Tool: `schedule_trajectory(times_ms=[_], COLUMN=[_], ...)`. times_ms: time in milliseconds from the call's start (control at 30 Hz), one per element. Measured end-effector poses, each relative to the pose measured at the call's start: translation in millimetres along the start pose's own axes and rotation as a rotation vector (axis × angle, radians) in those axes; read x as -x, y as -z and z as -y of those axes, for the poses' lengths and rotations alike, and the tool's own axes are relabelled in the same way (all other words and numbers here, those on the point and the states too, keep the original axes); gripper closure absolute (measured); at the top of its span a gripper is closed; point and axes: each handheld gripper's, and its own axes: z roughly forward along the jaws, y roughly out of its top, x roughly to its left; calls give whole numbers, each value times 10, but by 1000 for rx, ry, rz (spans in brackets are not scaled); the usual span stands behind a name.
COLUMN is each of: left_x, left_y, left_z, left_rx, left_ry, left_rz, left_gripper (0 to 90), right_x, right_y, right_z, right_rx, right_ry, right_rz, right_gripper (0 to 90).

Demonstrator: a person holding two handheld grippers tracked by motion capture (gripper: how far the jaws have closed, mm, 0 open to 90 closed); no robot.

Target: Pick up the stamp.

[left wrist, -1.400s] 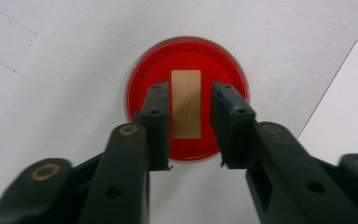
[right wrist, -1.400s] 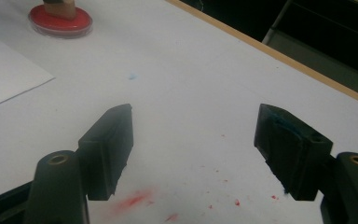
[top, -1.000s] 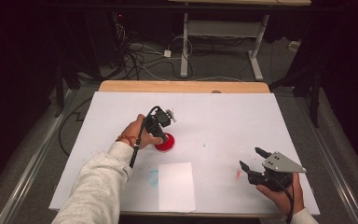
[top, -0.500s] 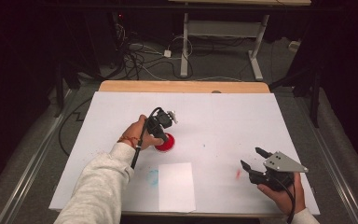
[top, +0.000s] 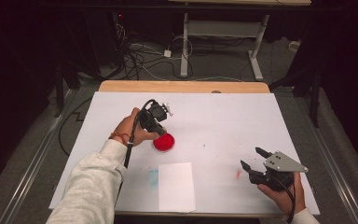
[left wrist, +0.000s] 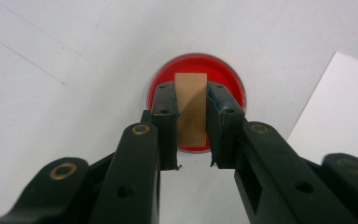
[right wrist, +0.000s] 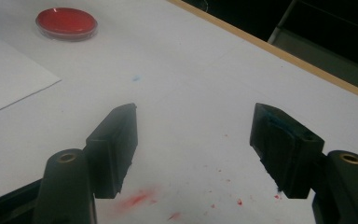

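Observation:
My left gripper (left wrist: 191, 91) is shut on a small upright wooden block (left wrist: 191, 109), its pads pressed against the block's two sides. Straight below the block lies a round red dish (left wrist: 193, 63) on the white table cover. From above, the left gripper (top: 158, 132) hangs over the near-left rim of the red dish (top: 164, 142), pointing down. My right gripper (top: 250, 157) rests low at the table's front right, jaws wide apart and nothing between them. In the right gripper view the gripper (right wrist: 193, 114) faces the red dish (right wrist: 66, 22) far off.
A white paper sheet (top: 176, 186) lies at the front edge, with a blue smear (top: 152, 176) to its left. Red paint spots (right wrist: 137, 198) mark the cover by the right gripper. The wooden table edge (top: 182, 86) runs along the back, with cables on the floor beyond.
The left hand has lifted a little, carrying the wooden block up from the red dish. The right hand has stayed where it was.

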Motion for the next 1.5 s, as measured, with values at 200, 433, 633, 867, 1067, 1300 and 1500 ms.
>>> schedule_trajectory(times_ms=[200, 433, 633, 867, 1067, 1300, 1500], left_x=[29, 21, 8, 16, 7, -19, 2], left_y=[1, -181, -311, -456, -504, -525, -535], left_z=[8, 32, 53, 53, 60, 63, 50], left_rx=[-8, -32, -52, -78, -77, -75, -85], left_ry=[-3, 23, 13, 3, 1, 17, 10], left_rz=[11, 30, 29, 43, 62, 76, 65], left_gripper=[739, 739, 739, 739, 739, 740, 741], right_x=[-6, -5, 1, -8, -11, -21, -30], right_y=[-14, -28, -29, -33, -37, -43, -49], right_z=[8, 15, 18, 19, 21, 20, 20], right_rx=[-9, -18, -18, -22, -27, -27, -28], right_ry=[1, 2, 4, 8, 11, 18, 20], right_rz=[-7, -2, -1, -1, -3, -3, -4], right_gripper=[322, 321, 321, 321, 321, 318, 317])
